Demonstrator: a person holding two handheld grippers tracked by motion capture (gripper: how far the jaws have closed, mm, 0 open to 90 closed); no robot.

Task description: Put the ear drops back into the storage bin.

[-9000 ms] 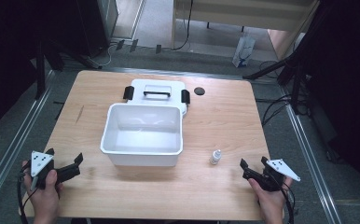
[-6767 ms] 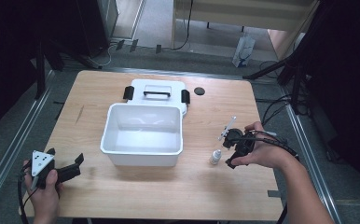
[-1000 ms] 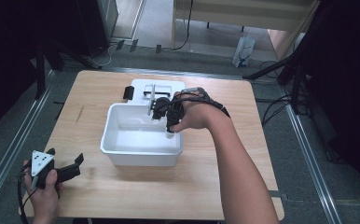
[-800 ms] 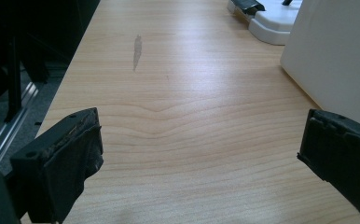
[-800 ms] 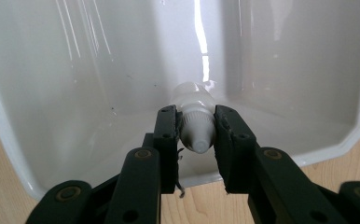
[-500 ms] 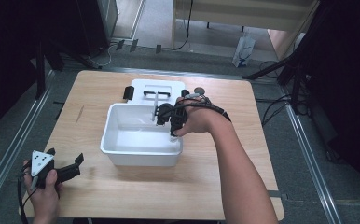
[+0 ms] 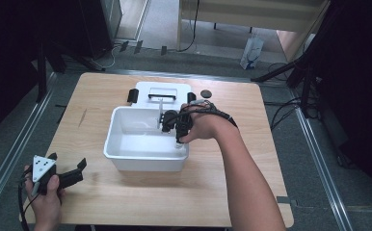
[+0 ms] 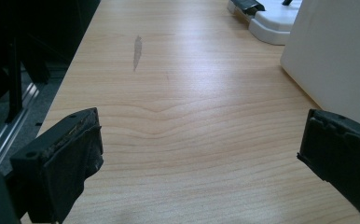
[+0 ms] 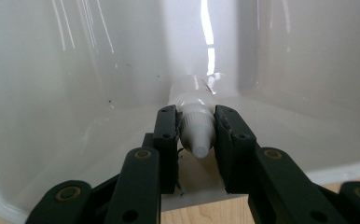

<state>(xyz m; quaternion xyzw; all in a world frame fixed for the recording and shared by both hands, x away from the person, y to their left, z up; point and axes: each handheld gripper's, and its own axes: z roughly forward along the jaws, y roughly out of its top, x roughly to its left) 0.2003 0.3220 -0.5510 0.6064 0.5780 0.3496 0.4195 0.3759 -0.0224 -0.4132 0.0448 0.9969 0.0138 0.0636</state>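
One wooden table (image 7: 126,202) is seen, its near half bare from seven to five o'clock and its right strip toward three o'clock free; the left edge runs along a metal rail. One white bin (image 7: 148,159) stands near the table's centre, its walls closing in the room around what is lowered into it. One white lid (image 7: 161,91) with black latches lies just beyond the bin at twelve o'clock, touching or nearly touching its far wall. One small dark disc (image 7: 206,94) rests at one o'clock, apart from the lid.

Two grippers are counted. The left gripper (image 7: 71,177) is held at the seven o'clock corner, jaws spread wide over bare wood, nothing between them. The right gripper (image 9: 196,135) is reached over the bin's right rim, jaws clamped narrowly on the cap of one small white bottle (image 9: 194,105), which is held inside the bin near its right wall, just above or at the floor.
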